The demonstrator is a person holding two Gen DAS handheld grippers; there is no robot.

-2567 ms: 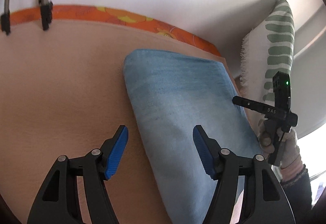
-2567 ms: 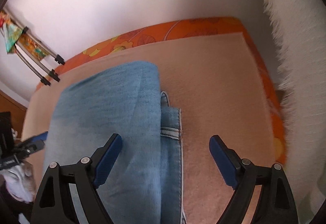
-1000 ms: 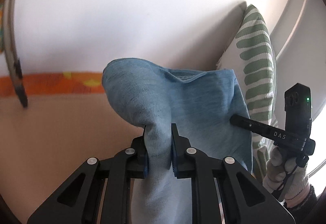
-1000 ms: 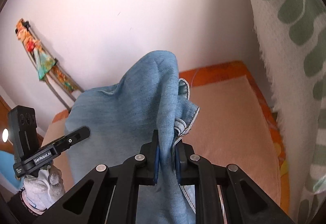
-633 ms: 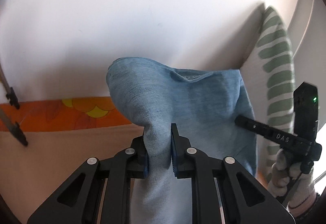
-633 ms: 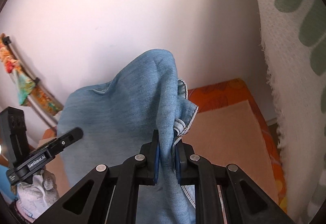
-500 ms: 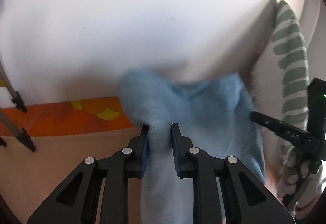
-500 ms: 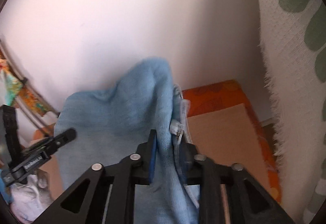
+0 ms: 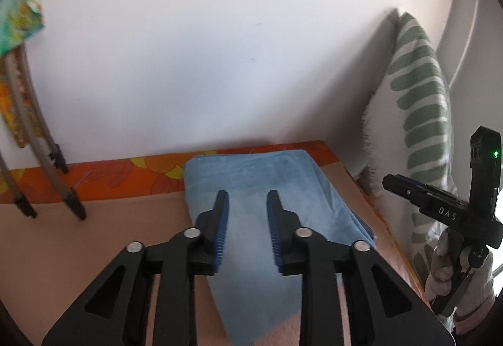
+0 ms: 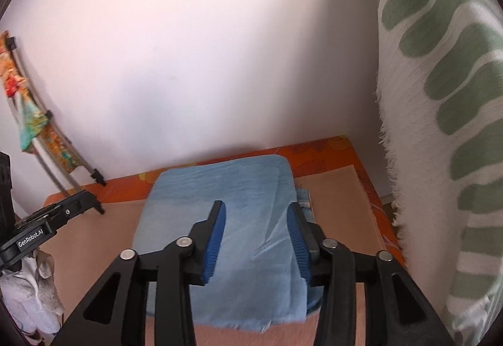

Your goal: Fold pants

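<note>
Peach-covered bed (image 9: 78,245) under folded blue pants (image 9: 251,176), left claw (image 9: 247,198) and right claw (image 10: 256,214) both released above them.

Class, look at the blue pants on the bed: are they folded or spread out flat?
Folded. The pants lie as a compact rectangle with stacked layers at the right edge; both grippers are open above them.

A plain white wall (image 9: 220,47) is rising behind a tan surface (image 9: 78,239) edged by an orange floral cloth (image 9: 103,179). A white cushion with green stripes (image 9: 418,113) is leaning upright at the right, while grey metal legs (image 9: 47,176) draped in colourful fabric (image 10: 26,122) are standing at the left.
</note>
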